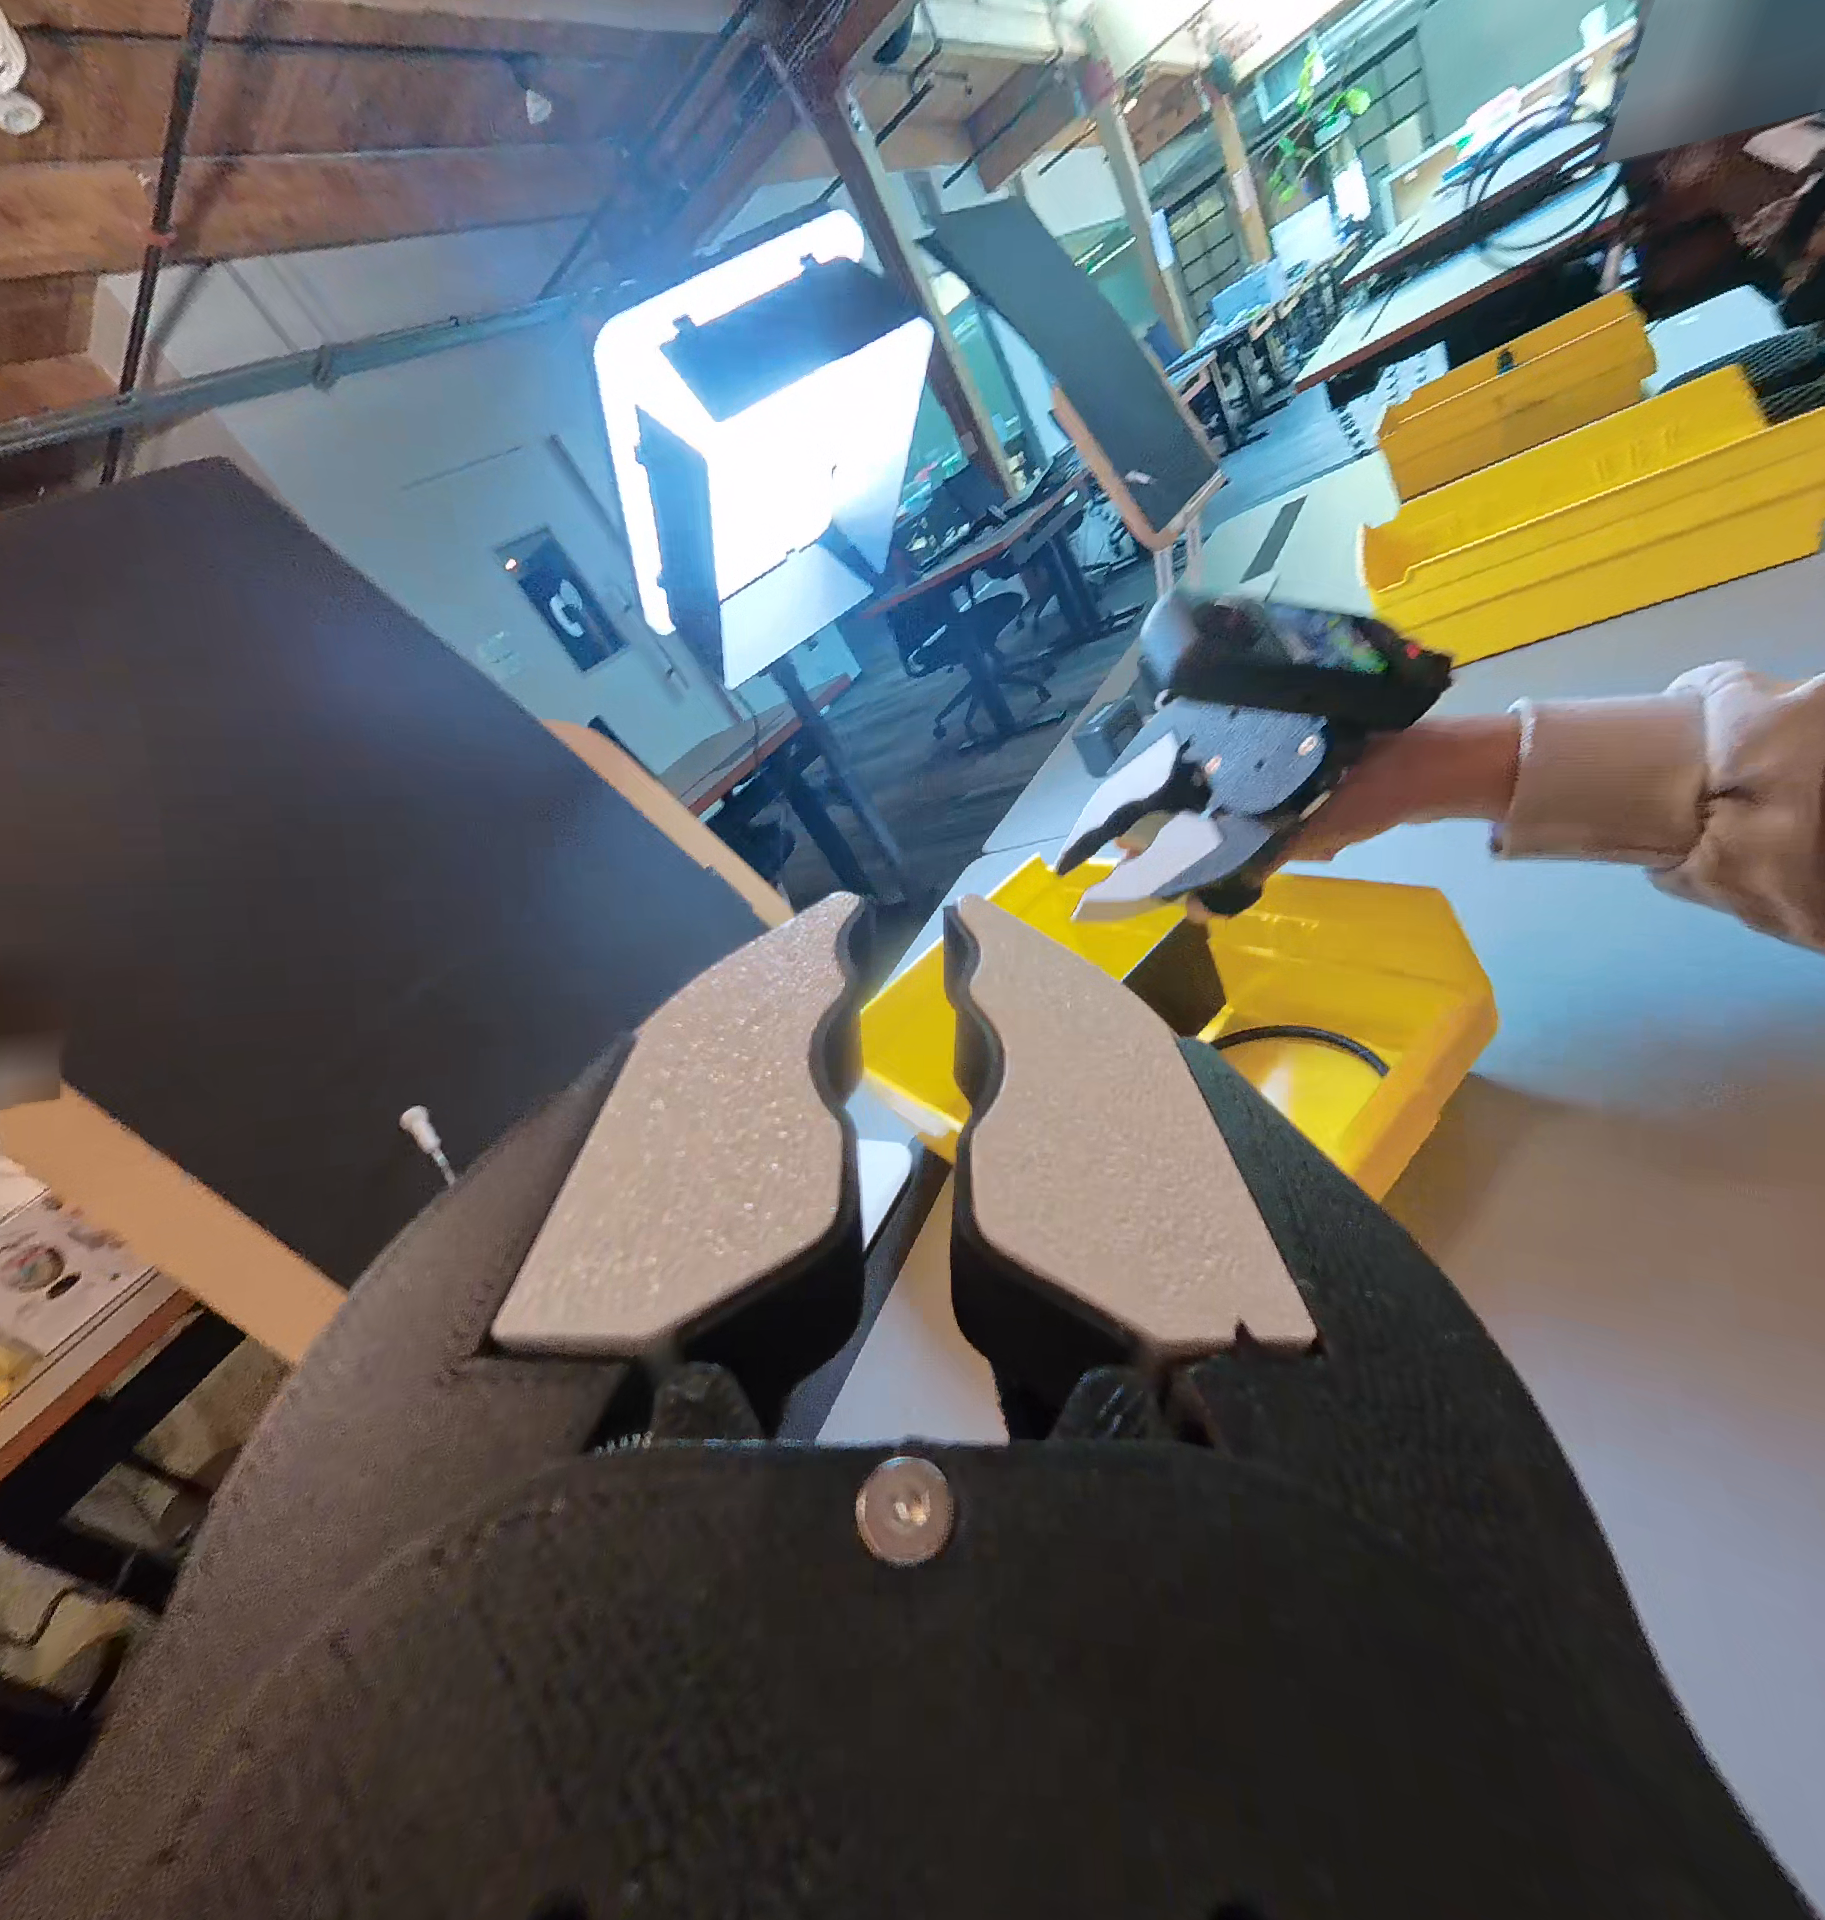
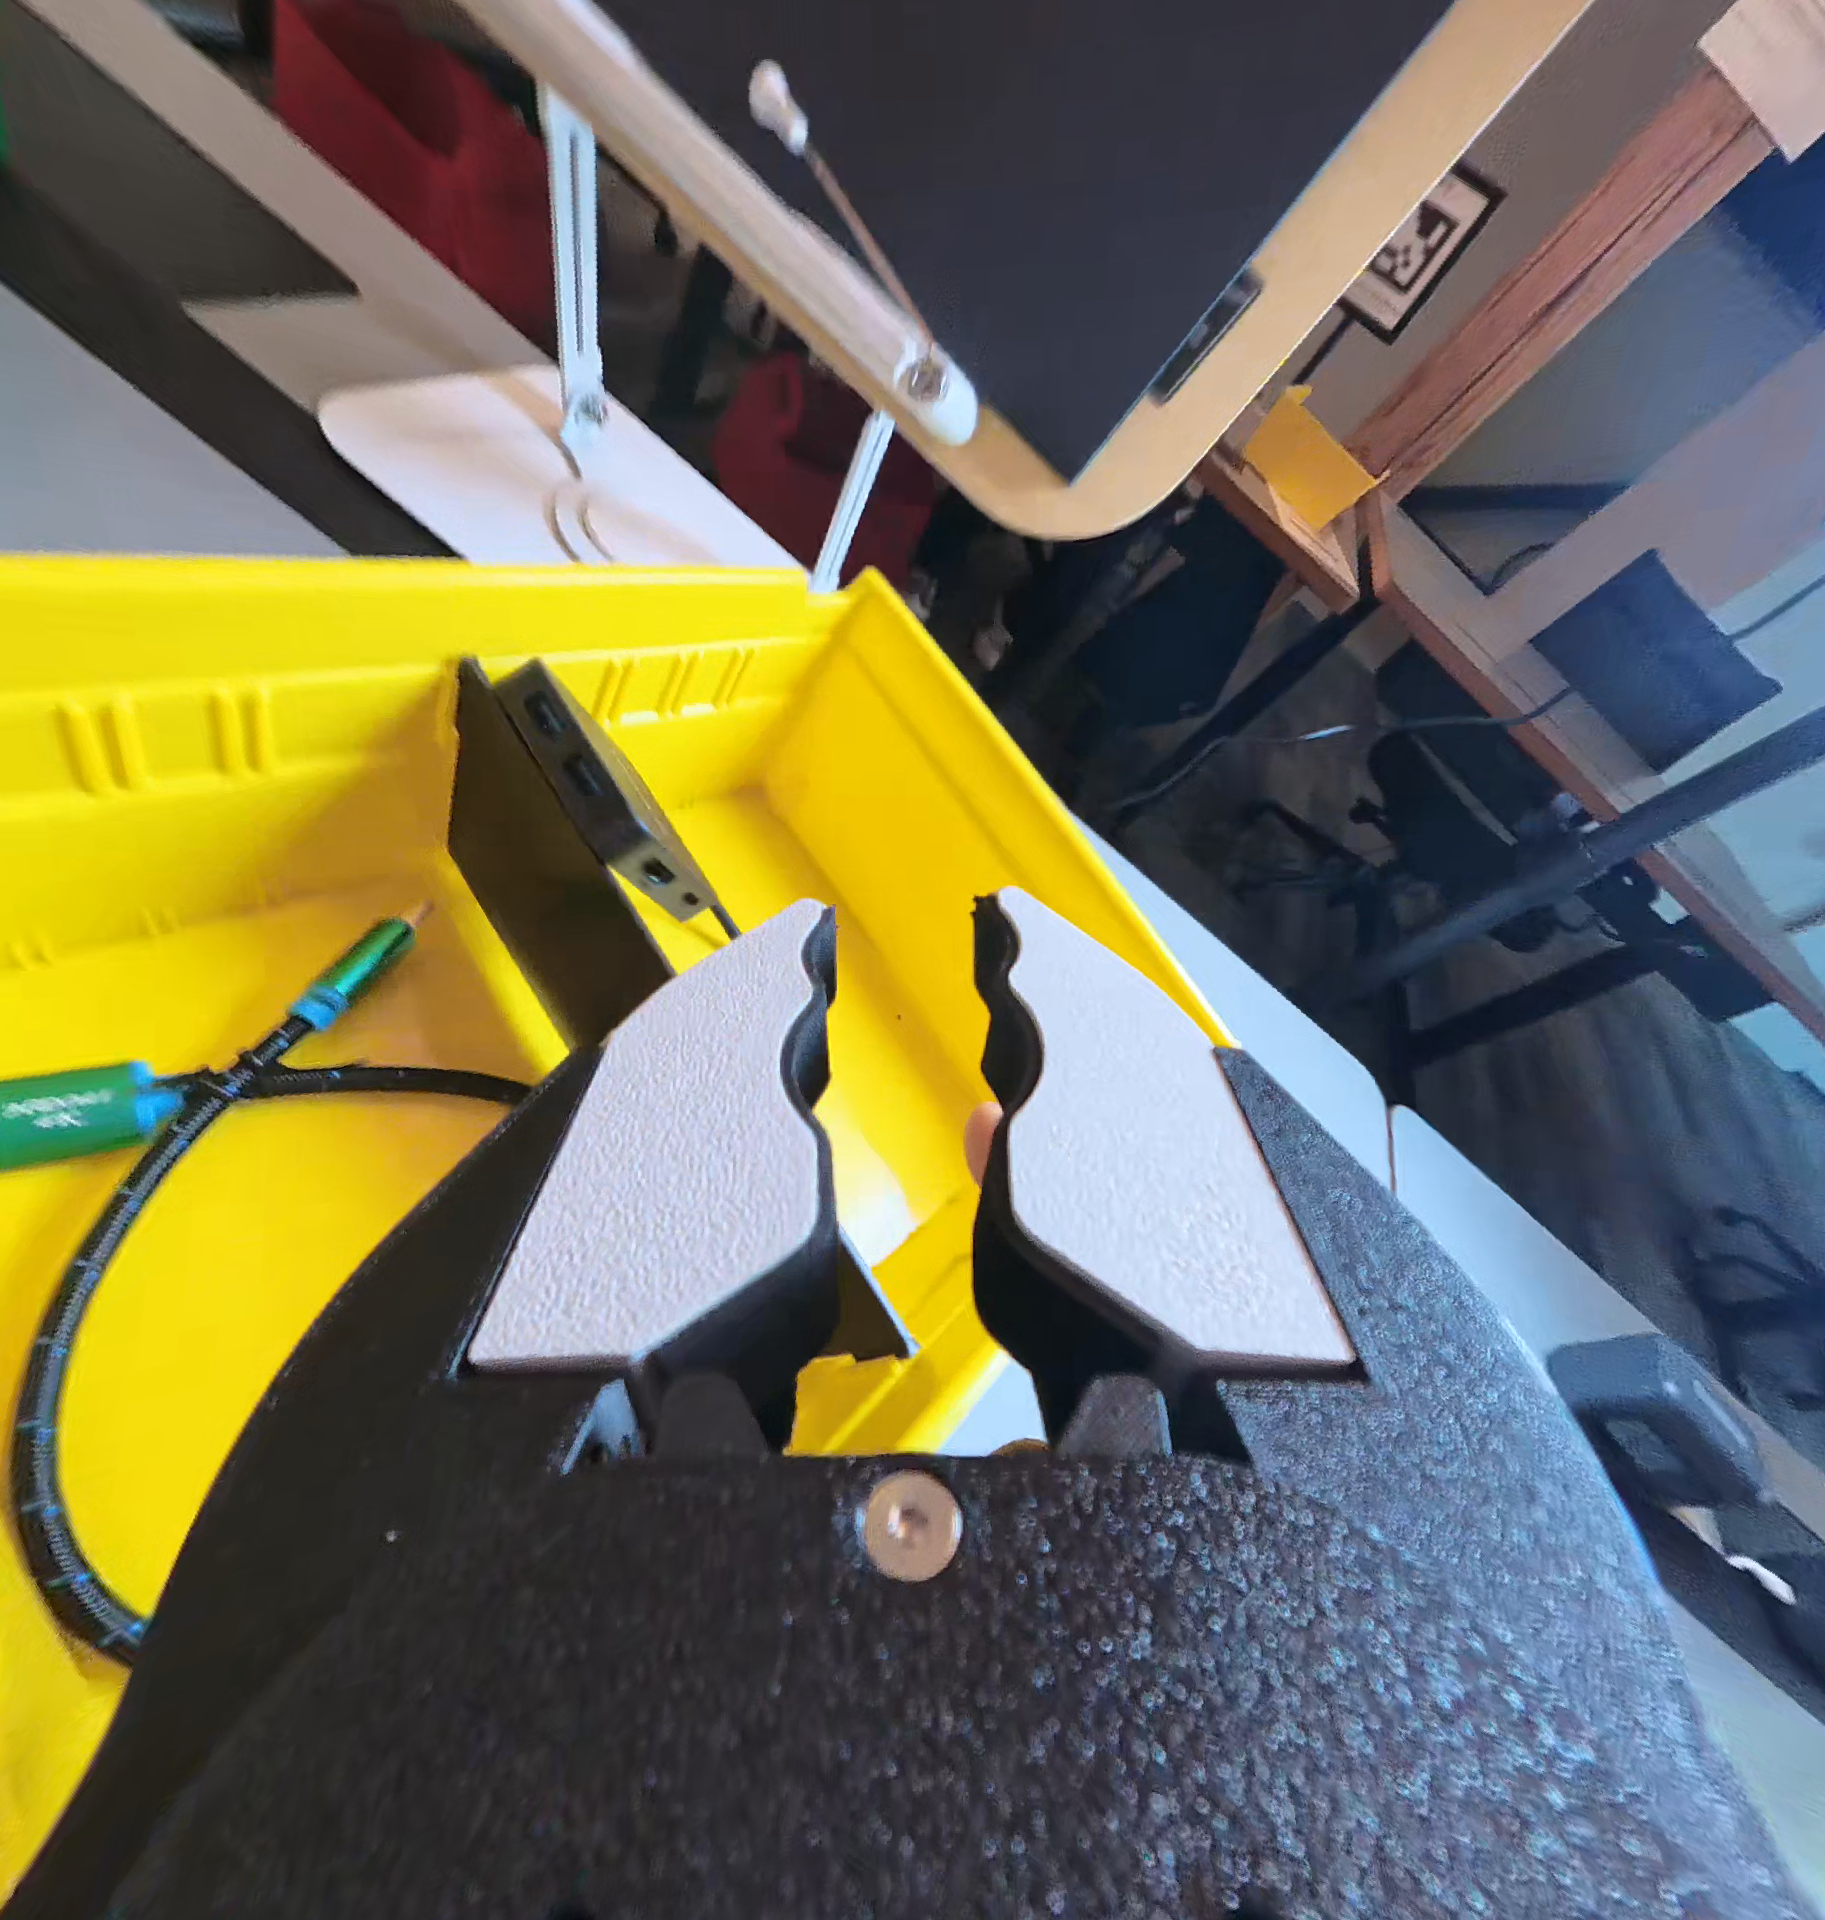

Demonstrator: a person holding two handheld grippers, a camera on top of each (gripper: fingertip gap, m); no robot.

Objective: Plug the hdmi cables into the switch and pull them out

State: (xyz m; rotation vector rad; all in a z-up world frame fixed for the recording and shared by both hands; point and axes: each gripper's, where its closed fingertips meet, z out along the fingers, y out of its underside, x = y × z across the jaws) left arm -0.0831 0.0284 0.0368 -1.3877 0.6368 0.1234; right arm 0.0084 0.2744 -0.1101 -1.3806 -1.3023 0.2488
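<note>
- Hovering over the yellow plastic bin (image 2: 866, 727), the right gripper (image 2: 903, 935) has its grey fingers parted narrowly, holding nothing.
- Small black switch box (image 2: 596, 790) leans against a black divider inside that bin.
- Braided black cable with green metal plugs (image 2: 46, 1117) lies beside it, unplugged.
- Left gripper (image 1: 903, 930) is empty too, a slim gap between its fingers.

The left hand-held gripper (image 1: 903, 920) is held tilted, its two grey fingers (image 1: 700, 1153) parted by a narrow gap with nothing between them. The right hand-held gripper (image 2: 906, 914) has its fingers apart and empty too. In the left wrist view it is gripped by a hand (image 1: 1407, 774) reaching from a pale sleeve (image 1: 1708, 790), tips angled downward.
</note>
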